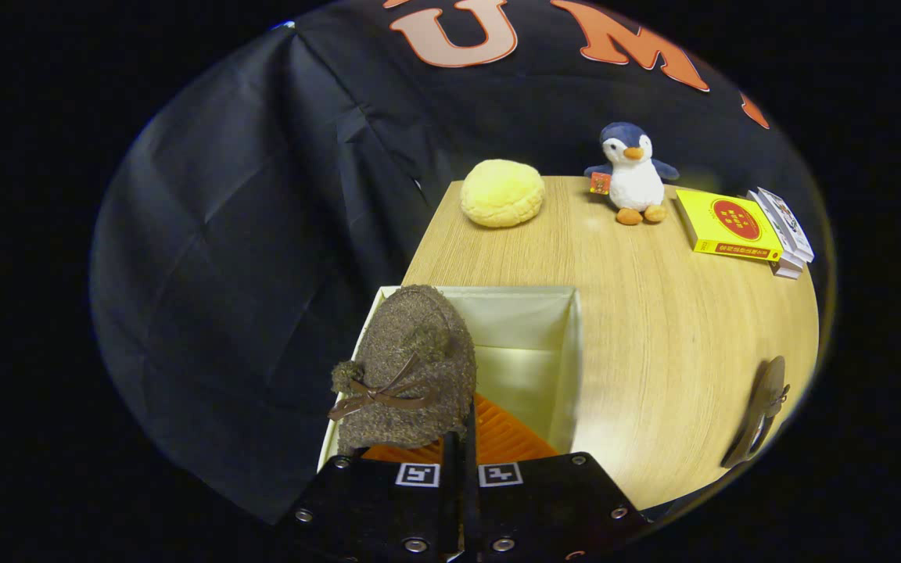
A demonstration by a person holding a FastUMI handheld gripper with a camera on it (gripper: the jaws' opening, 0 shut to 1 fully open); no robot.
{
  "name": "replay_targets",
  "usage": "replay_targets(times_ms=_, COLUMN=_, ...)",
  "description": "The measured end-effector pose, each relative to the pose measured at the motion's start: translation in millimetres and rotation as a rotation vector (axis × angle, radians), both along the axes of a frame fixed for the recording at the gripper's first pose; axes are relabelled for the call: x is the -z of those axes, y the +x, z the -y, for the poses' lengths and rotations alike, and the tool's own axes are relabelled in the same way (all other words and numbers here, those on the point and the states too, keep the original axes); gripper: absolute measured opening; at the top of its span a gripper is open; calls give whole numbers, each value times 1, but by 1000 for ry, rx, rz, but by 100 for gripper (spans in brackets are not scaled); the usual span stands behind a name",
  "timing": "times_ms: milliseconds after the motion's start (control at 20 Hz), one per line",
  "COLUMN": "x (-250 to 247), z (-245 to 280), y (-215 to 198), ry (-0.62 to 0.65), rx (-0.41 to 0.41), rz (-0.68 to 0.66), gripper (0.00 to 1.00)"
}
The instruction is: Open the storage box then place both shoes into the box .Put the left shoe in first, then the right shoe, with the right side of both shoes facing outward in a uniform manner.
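My gripper [460,457] is shut on a brown fuzzy shoe [411,367] with a brown bow, its fingers pinched close together on the shoe's near edge. The shoe is tipped on its side, fuzzy upper to the left and ribbed orange sole [509,438] to the right. It hangs in the left part of the open white storage box [568,352], just ahead of the fingers. Whether it touches the box floor I cannot tell. The other brown shoe [759,410] lies on the wooden table [654,328], far to the right of the box near the table's edge.
Beyond the box, at the table's far side, sit a yellow round plush [502,192], a penguin plush [632,173], a yellow book [726,225] and a stack of small white boxes [784,231]. The table's left edge runs along the box, with black cloth beyond.
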State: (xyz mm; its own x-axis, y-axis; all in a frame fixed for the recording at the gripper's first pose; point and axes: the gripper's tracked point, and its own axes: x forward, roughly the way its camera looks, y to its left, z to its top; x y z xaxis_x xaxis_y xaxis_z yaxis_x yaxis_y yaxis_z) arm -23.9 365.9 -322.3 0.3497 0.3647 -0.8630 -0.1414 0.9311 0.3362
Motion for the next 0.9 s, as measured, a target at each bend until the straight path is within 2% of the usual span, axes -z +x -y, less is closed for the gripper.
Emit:
replay_targets(times_ms=400, x=75, z=-33, y=-9, ry=-143, rx=-8, rz=-125, gripper=5)
replay_targets(times_ms=550, x=101, z=-39, y=-29, ry=-175, rx=-90, rz=-226, gripper=7)
replay_targets(times_ms=650, x=103, z=-46, y=-39, ry=-137, rx=-132, rz=-246, gripper=11)
replay_targets(times_ms=850, x=75, z=-47, y=-49, ry=-28, rx=-173, rz=-250, gripper=35)
replay_targets(times_ms=900, x=67, z=-45, y=-50, ry=2, rx=-190, rz=-241, gripper=44)
